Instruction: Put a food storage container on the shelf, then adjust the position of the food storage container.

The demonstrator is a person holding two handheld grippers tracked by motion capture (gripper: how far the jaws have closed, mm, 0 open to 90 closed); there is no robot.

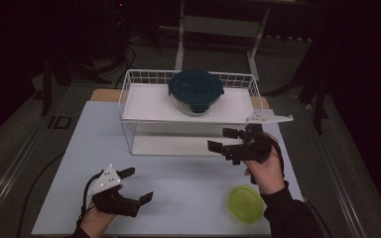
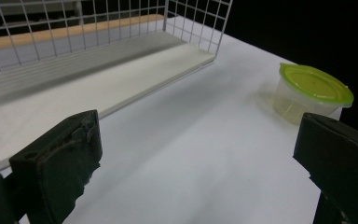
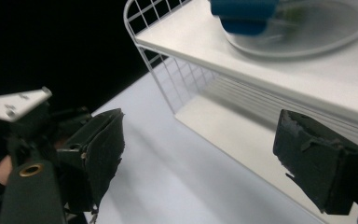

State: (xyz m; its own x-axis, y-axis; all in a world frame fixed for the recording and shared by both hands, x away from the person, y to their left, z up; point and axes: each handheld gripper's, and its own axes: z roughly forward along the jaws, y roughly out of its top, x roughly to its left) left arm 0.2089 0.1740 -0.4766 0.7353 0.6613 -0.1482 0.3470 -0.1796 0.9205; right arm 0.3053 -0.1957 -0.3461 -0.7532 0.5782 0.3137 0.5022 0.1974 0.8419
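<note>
— Between the right gripper's (image 1: 222,139) jaws, what sits?
— Nothing; they're spread wide, pointing left at the wire rack's (image 1: 129,94) lower shelf, hand underneath, wrist angled up from the table.
— And the left gripper (image 1: 136,184)?
— Also released, empty, low over the table, aimed right toward the green-lidded tub (image 1: 246,203).
— The blue-lidded glass container (image 1: 195,91)?
— On the rack's upper shelf.

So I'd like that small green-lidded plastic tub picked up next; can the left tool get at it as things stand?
Probably yes: the left tool is open, and bare white tabletop lies between it and the small green-lidded plastic tub.
</note>
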